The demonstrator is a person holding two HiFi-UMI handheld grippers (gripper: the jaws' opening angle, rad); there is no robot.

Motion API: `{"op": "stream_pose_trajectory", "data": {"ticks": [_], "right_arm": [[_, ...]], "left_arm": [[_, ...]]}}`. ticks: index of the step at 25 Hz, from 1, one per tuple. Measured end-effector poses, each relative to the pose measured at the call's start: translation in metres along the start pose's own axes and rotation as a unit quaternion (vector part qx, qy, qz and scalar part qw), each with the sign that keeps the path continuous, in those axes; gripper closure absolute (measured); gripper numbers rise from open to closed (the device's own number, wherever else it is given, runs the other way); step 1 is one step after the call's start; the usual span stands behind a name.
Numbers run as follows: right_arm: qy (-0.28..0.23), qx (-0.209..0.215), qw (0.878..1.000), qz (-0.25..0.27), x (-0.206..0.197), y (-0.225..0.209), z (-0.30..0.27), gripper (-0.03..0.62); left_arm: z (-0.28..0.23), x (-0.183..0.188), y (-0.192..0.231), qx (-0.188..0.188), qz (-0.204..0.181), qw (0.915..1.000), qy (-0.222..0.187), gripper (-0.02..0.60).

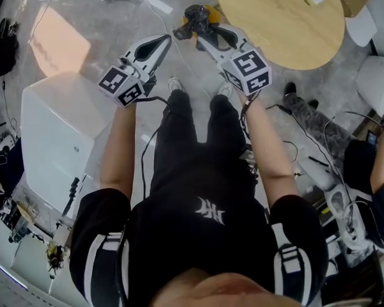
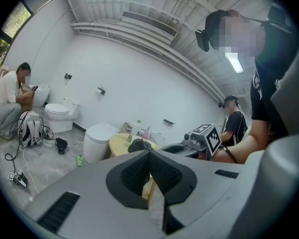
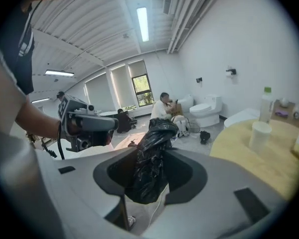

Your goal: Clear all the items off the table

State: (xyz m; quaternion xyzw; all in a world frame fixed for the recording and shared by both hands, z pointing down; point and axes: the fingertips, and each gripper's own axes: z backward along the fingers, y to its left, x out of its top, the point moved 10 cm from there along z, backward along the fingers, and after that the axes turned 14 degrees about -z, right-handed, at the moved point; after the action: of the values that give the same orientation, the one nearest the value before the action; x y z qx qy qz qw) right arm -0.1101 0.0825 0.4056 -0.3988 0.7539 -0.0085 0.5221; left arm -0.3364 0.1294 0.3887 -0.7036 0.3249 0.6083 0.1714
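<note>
the crumpled black bin bag point(image 3: 157, 133) may slip, since the right gripper point(image 3: 150, 153) pinches only a fold of it in narrow jaws. the left gripper point(image 2: 149, 156) has its jaws closed together on nothing. the bottle point(image 3: 265, 103) and cup point(image 3: 260, 133) stand on the round worktop point(image 1: 275, 37) at right of frame, well apart from both.

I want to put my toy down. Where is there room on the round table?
The round table is mostly bare: the wide wooden patch between its near edge and the white cup. Things crowd round the bottle.
</note>
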Motion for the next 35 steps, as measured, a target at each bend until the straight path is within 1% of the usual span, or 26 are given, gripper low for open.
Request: {"op": "stream_pose_trajectory", "data": {"ticks": [3, 6, 12, 17, 23, 26, 29, 31, 35], "right_arm": [[0.014, -0.013, 1.0, -0.014, -0.033, -0.004, -0.035, 0.427], [0.018, -0.033, 0.999, -0.026, -0.065, -0.019, -0.065, 0.427], [0.054, -0.058, 0.995, -0.054, -0.144, -0.07, -0.118, 0.427], [0.055, -0.063, 0.995, -0.058, -0.198, -0.117, -0.159, 0.428], [0.066, -0.06, 0.995, -0.052, -0.244, -0.16, -0.2, 0.433], [0.06, -0.059, 0.995, -0.044, -0.26, -0.178, -0.213, 0.434], [0.064, -0.06, 0.995, -0.052, -0.277, -0.198, -0.227, 0.434], [0.072, -0.064, 0.994, -0.057, -0.291, -0.211, -0.236, 0.436], [0.086, -0.071, 0.992, -0.06, -0.313, -0.233, -0.254, 0.436]], "left_arm": [[0.005, -0.031, 0.017, -0.012, 0.006, 0.9999, 0.007, 0.569], [0.001, -0.067, 0.034, -0.026, 0.008, 0.9994, 0.019, 0.569], [-0.014, -0.137, 0.066, -0.036, 0.021, 0.999, 0.018, 0.569], [-0.022, -0.191, 0.082, -0.041, 0.03, 0.9983, 0.028, 0.569], [-0.027, -0.239, 0.086, -0.042, 0.031, 0.9979, 0.04, 0.569], [-0.035, -0.259, 0.088, -0.044, 0.045, 0.9977, 0.026, 0.569], [-0.044, -0.278, 0.095, -0.047, 0.05, 0.9975, 0.018, 0.569], [-0.05, -0.29, 0.101, -0.047, 0.045, 0.9977, 0.02, 0.569], [-0.058, -0.312, 0.114, -0.043, 0.022, 0.9981, 0.037, 0.569]]}}
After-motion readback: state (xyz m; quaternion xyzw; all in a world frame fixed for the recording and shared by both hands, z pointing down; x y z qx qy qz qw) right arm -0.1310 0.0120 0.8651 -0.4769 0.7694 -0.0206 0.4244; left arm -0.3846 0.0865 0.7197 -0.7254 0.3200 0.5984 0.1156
